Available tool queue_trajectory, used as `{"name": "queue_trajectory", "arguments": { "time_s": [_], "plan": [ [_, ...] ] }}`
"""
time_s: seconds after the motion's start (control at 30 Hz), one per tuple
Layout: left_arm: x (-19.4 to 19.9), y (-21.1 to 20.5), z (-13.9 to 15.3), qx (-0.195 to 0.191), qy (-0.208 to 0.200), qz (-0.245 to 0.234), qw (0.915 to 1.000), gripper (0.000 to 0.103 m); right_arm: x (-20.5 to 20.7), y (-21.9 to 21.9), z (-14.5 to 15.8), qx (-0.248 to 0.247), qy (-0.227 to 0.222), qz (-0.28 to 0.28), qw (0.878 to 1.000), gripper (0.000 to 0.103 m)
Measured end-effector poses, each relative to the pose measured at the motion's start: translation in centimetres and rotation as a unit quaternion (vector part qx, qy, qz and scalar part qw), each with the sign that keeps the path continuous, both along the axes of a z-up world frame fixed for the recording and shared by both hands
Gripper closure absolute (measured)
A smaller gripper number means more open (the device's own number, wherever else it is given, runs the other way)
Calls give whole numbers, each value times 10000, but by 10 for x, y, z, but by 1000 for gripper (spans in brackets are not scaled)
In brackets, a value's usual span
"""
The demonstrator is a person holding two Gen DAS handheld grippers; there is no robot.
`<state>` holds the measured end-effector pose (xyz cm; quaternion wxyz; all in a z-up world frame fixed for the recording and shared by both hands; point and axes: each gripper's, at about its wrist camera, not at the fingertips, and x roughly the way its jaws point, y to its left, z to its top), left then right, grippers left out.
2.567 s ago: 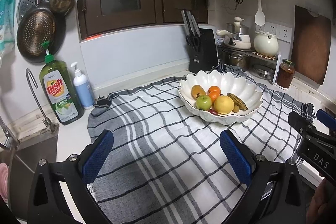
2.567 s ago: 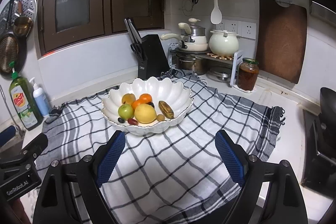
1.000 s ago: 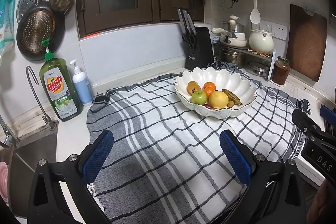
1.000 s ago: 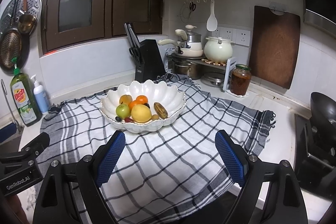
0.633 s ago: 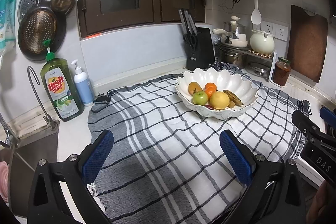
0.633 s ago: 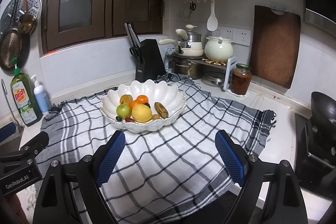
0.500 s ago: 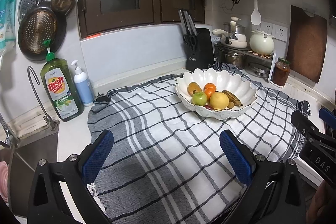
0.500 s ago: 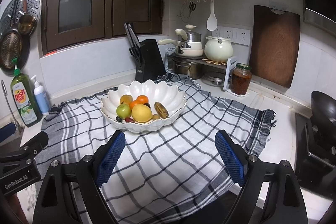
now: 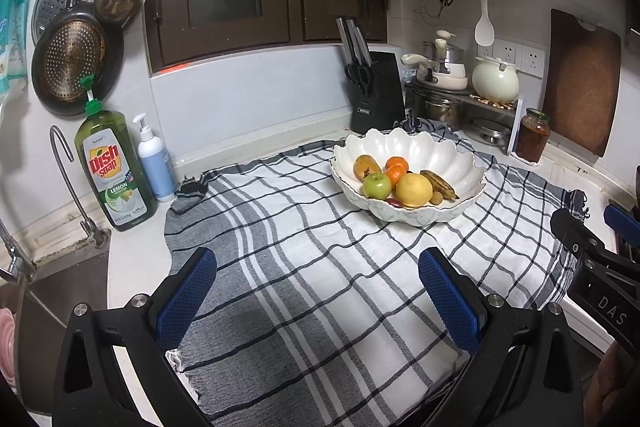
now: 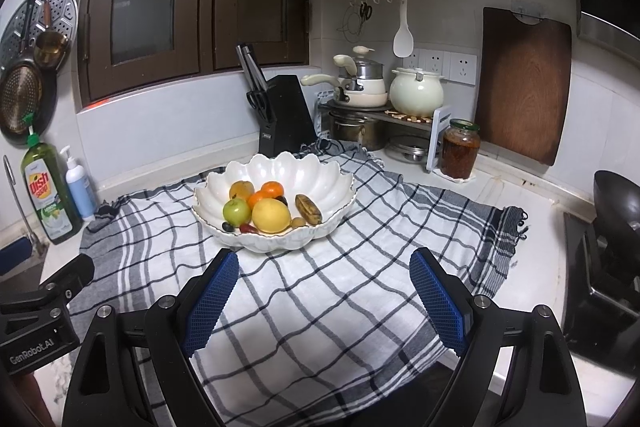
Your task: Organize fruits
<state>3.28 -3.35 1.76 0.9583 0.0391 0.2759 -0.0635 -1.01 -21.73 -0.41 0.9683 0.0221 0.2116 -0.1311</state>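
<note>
All the fruits (image 10: 264,207) sit heaped in the white scalloped bowl (image 10: 320,175) on the checked cloth (image 10: 360,287), far from both tools. Sorting looks unstarted or finished. Left gripper (image 9: 316,291) and right gripper (image 10: 324,291) gape empty.

Green dish soap bottle (image 9: 114,171) beside white pump bottle (image 9: 154,161), left of checked cloth (image 9: 320,267). Black knife block (image 10: 282,115) behind. Brown-filled jar (image 10: 459,149) near leaning wooden board (image 10: 524,83).
</note>
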Motion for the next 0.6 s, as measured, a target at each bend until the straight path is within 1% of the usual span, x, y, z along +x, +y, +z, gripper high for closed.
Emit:
{"name": "queue_trajectory", "arguments": {
  "time_s": [0.6],
  "plan": [
    [2,-2,-7,42,90,6,10000,0,1,1,-1,20,19,-9,10000,15]
  ]
}}
